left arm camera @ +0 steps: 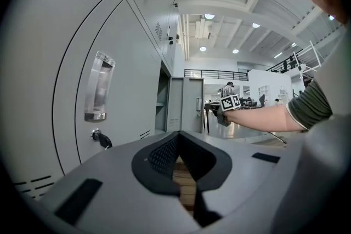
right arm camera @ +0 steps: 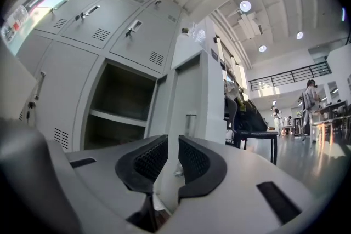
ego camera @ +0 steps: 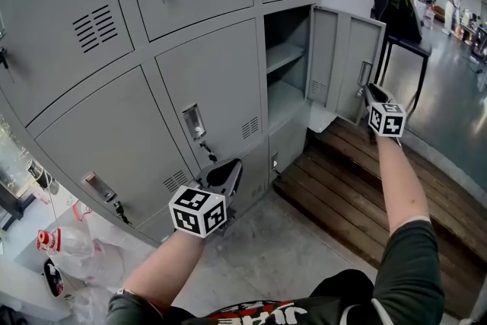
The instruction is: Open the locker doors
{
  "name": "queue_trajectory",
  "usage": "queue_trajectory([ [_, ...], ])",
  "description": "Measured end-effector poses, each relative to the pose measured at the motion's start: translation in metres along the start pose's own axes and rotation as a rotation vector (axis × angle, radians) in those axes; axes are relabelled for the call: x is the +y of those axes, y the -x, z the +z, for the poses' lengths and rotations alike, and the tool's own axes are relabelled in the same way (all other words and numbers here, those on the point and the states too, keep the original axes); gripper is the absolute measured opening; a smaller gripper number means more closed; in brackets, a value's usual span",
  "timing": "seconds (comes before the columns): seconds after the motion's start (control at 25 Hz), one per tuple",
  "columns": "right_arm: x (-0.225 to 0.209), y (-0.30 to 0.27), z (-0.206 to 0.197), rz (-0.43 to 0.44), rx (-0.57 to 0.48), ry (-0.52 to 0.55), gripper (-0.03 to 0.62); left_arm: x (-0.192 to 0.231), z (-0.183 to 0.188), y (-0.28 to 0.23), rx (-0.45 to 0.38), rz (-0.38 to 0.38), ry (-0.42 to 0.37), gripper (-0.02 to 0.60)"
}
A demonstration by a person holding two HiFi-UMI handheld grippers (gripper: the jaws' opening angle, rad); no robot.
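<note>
The grey locker bank point(ego camera: 114, 141) fills the head view's left. One middle-row door point(ego camera: 346, 65) at the bank's right end stands swung open, showing a compartment with a shelf point(ego camera: 283, 55). My right gripper point(ego camera: 370, 91) is shut on that door's free edge; in the right gripper view the door edge point(right arm camera: 189, 96) runs between the pads of the right gripper point(right arm camera: 173, 153). My left gripper point(ego camera: 228, 175) hovers low beside a closed door point(ego camera: 221, 87) with a key point(ego camera: 207, 151) in its lock. In its own view the left gripper point(left arm camera: 178, 142) is shut and holds nothing, the door's handle point(left arm camera: 97, 93) off to its left.
A wooden slatted platform point(ego camera: 365, 171) lies on the floor below the open door. A black chair with a dark bag point(ego camera: 399, 11) stands right of the lockers. A plastic bottle with a red cap point(ego camera: 65, 242) lies at lower left. People stand far off in the hall.
</note>
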State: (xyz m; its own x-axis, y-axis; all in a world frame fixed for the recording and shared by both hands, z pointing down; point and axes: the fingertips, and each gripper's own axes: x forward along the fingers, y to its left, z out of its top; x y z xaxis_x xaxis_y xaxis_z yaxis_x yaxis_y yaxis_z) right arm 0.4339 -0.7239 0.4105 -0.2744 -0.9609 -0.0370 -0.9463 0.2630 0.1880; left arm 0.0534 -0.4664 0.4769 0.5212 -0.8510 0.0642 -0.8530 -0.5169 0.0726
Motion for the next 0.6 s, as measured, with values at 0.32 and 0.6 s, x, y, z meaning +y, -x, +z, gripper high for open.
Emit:
queue_trajectory([
  [0.32, 0.163, 0.088, -0.003, 0.305, -0.057, -0.120, 0.063, 0.007, -0.002, 0.016, -0.024, 0.023, -0.003, 0.006],
  [0.6, 0.295, 0.158, -0.032, 0.511, -0.003, -0.123, 0.061, 0.014, -0.025, 0.037, -0.029, 0.058, 0.008, 0.005],
])
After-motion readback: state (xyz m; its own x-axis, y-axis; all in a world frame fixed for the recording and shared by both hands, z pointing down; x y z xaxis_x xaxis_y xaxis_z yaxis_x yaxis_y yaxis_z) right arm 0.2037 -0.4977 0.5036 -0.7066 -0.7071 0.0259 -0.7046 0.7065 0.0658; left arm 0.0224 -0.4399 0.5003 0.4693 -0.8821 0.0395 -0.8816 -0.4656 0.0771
